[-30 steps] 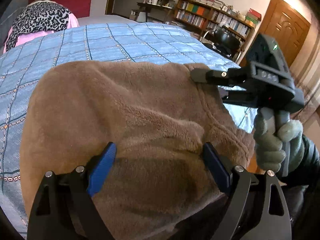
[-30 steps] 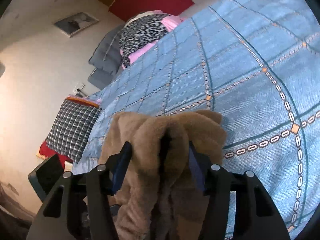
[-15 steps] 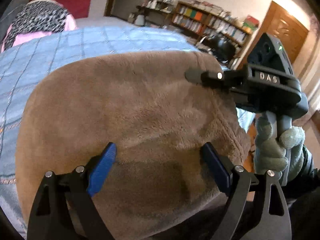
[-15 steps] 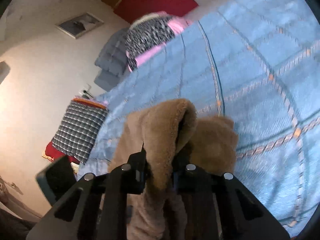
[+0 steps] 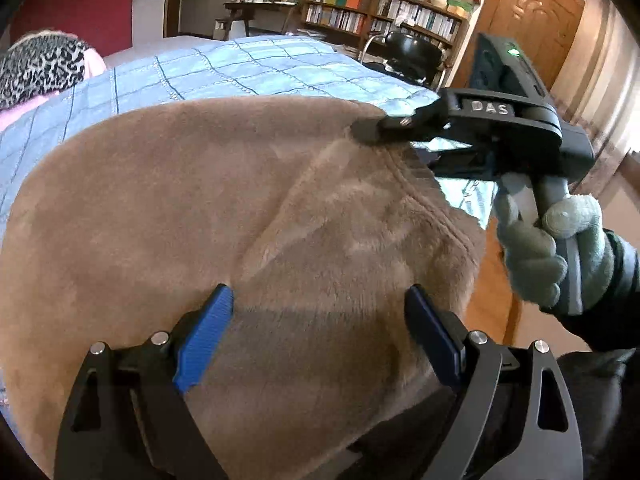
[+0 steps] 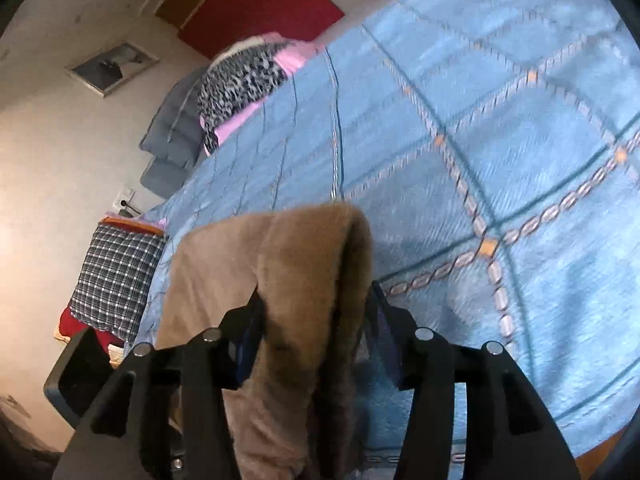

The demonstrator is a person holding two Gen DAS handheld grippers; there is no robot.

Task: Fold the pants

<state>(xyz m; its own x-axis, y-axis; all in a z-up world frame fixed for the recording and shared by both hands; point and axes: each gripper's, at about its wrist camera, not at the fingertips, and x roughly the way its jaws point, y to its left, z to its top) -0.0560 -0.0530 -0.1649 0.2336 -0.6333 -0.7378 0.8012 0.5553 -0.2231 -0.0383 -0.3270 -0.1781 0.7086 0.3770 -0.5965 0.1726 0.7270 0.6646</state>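
Brown fleece pants (image 5: 224, 216) are spread over the blue checked bed cover (image 5: 256, 68), filling most of the left wrist view. Left hand-held gripper (image 5: 320, 320): blue pads wide apart, fabric lying between them, not pinched. Right hand-held gripper (image 5: 372, 132): seen from the left wrist view at the far right edge of the garment, held by a grey-gloved hand (image 5: 548, 248). In the right wrist view that right hand-held gripper (image 6: 316, 312) has its fingers pressed against both sides of a raised fold of the pants (image 6: 308, 264), clamped on it; the fold stands above the bed cover (image 6: 500, 140). A leopard-print item (image 6: 240, 76) and a plaid pillow (image 6: 116, 276) lie at the bed's far side. A bookshelf (image 5: 384, 12) and a wooden door (image 5: 536, 20) stand behind.
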